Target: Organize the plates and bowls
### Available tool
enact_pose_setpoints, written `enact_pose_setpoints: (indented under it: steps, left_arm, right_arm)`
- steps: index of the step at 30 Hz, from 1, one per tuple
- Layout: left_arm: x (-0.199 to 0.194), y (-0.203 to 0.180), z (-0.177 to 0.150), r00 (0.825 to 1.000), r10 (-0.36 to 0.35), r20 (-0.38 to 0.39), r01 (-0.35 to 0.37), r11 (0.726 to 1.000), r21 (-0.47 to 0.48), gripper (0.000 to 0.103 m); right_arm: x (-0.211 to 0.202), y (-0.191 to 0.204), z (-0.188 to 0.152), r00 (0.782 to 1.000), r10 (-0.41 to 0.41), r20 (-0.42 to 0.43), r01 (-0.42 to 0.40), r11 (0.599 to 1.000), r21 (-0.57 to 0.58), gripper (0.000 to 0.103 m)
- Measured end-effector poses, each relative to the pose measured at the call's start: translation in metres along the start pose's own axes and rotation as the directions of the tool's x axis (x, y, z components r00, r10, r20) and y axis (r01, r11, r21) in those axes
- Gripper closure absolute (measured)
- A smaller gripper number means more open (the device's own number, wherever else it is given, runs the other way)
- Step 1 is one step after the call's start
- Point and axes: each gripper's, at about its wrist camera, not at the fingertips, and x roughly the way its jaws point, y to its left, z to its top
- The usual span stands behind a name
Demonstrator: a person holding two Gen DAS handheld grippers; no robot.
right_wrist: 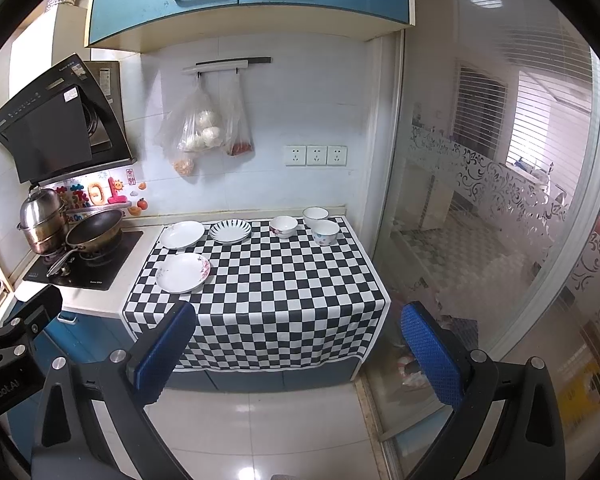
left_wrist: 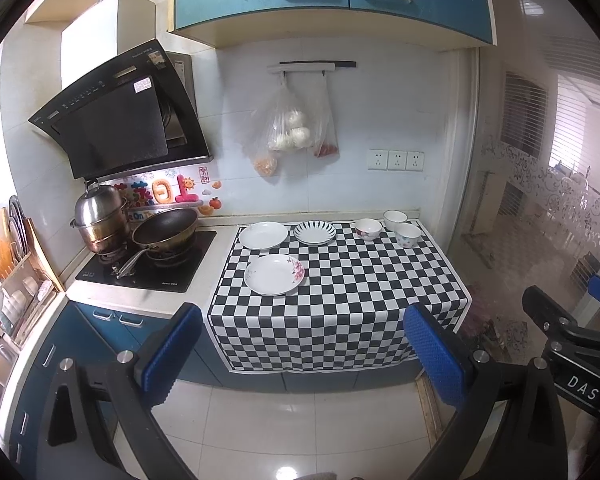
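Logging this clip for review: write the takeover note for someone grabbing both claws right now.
Left claw: open, empty, back from the counter. Right claw: same.
On the checkered cloth: floral-rim plate nearest; plain white plate and striped plate behind it; three bowls at back right: floral bowl, white bowl, dotted bowl.
Done: nothing stacked yet.
Left: gather the plates, gather the bowls.

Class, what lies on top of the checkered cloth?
On the checkered cloth: three plates and three bowls. The counter beneath is hidden.
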Motion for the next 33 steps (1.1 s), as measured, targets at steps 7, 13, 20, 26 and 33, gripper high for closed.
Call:
enact_pose_setpoints:
  steps: [7, 13, 20, 26, 33]
  left_arm:
    - [-0.0007, 0.0006, -0.0014, 1.0, -0.005, 0.001, 0.005, 1.0, -0.003, 0.0]
    - [0.0002, 0.0008, -0.0034, 1.0, -0.008, 0.002, 0.008, 1.0, -0.007, 0.0]
    - [0.0008, 0.0003, -0.0035, 1.0, -0.006, 0.002, 0.006, 1.0, -0.007, 0.0]
    - [0.0013, 0.0014, -0.0032, 1.0, -0.005, 0.002, 0.005, 1.0, -0.01, 0.0]
    - [0.0027, 0.0013, -0.0013, 1.0, -0.002, 0.007, 0.002, 1.0, -0.011, 0.0]
  right_arm:
    - [0.0013, 0.0002, -0.0005, 1.0, -0.005, -0.004, 0.005, 1.0, -0.003, 0.0]
    - [0.0011, -0.0011, -0.0006, 1.0, -0.008, 0.0, 0.008, 1.0, -0.005, 0.0]
    - [0.0035, -0.0022, -0.0026, 1.0, -0.01, -0.004, 0.01, 1.0, -0.007, 0.0]
    - [0.005, -0.0037, -0.0032, 1.0, -0.009, -0.005, 0.009, 1.0, -0.008, 0.0]
    - [0.0054, -0.0031, -0.0017, 1.0, -0.012, -0.002, 0.012, 1.0, -0.009, 0.0]
